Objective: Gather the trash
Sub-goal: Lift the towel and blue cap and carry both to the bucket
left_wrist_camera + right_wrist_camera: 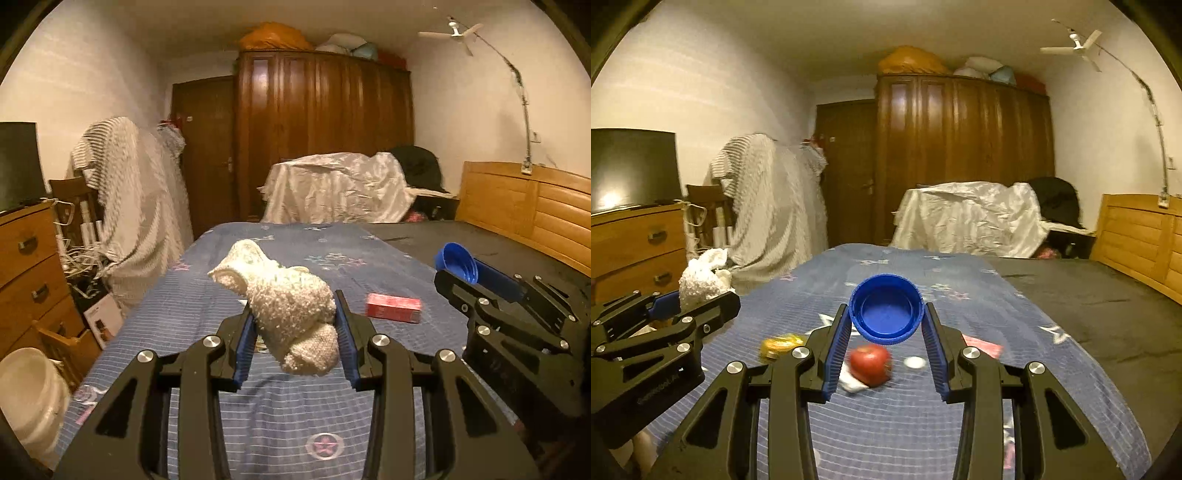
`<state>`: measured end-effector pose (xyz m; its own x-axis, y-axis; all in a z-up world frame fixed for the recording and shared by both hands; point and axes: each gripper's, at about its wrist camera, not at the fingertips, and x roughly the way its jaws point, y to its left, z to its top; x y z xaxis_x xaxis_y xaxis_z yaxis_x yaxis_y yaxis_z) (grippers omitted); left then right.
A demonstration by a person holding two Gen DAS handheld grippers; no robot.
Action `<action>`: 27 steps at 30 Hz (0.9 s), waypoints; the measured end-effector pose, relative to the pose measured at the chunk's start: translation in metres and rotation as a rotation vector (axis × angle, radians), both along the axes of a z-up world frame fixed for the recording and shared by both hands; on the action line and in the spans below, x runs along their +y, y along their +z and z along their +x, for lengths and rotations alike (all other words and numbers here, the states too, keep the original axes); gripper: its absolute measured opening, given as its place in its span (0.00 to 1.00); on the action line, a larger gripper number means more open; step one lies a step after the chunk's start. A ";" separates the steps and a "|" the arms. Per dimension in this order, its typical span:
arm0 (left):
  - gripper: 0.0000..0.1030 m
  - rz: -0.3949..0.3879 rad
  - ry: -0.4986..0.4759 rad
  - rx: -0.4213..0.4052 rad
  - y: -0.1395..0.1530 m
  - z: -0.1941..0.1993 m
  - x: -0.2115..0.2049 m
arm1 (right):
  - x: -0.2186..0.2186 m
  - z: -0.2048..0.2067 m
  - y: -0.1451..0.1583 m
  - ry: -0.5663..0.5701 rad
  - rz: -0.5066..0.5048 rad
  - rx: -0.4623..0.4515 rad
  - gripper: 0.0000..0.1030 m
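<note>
My left gripper (295,317) is shut on a cream fuzzy sock (291,306), held up above the blue bedspread (288,417). The same left gripper (701,302) shows at the left edge of the right wrist view with the sock (701,277). My right gripper (886,314) is shut on a round blue lid (886,308), its hollow side facing the camera. In the left wrist view the right gripper (465,273) and lid (456,262) appear at the right. On the bed lie a red apple (870,363), a yellow object (781,344) and a red box (393,307).
A white bucket (31,398) stands on the floor at lower left beside a wooden dresser (29,266). A cloth-covered chair (136,206), a dark wardrobe (321,133) and a sheet-covered item (332,188) stand beyond the bed. A wooden headboard (535,206) lines the right side.
</note>
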<state>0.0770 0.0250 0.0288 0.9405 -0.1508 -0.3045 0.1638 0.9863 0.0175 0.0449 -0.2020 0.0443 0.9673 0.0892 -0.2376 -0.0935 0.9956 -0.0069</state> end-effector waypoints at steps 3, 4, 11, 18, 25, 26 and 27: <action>0.36 0.003 0.070 0.001 0.009 0.001 0.030 | 0.027 0.013 0.012 0.056 -0.006 0.002 0.40; 0.36 0.004 0.090 0.002 0.011 0.002 0.039 | 0.038 0.016 0.015 0.082 -0.007 0.002 0.40; 0.36 0.001 0.244 0.043 0.019 0.004 0.114 | 0.125 0.045 0.037 0.233 -0.022 0.035 0.40; 0.36 -0.010 0.416 0.103 0.018 -0.003 0.201 | 0.239 0.066 0.047 0.398 -0.054 0.100 0.40; 0.36 -0.045 0.535 0.142 0.014 -0.019 0.272 | 0.356 0.075 0.053 0.543 -0.097 0.157 0.40; 0.36 -0.050 0.549 0.150 0.013 -0.020 0.280 | 0.374 0.076 0.053 0.563 -0.105 0.166 0.40; 0.36 -0.058 0.564 0.160 0.011 -0.023 0.291 | 0.391 0.077 0.054 0.582 -0.113 0.174 0.40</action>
<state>0.0542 0.3162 0.0399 0.8232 0.3386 -0.4558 -0.3900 0.9206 -0.0205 0.1218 0.1888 0.0986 0.7137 0.5558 -0.4263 -0.6306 0.7747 -0.0457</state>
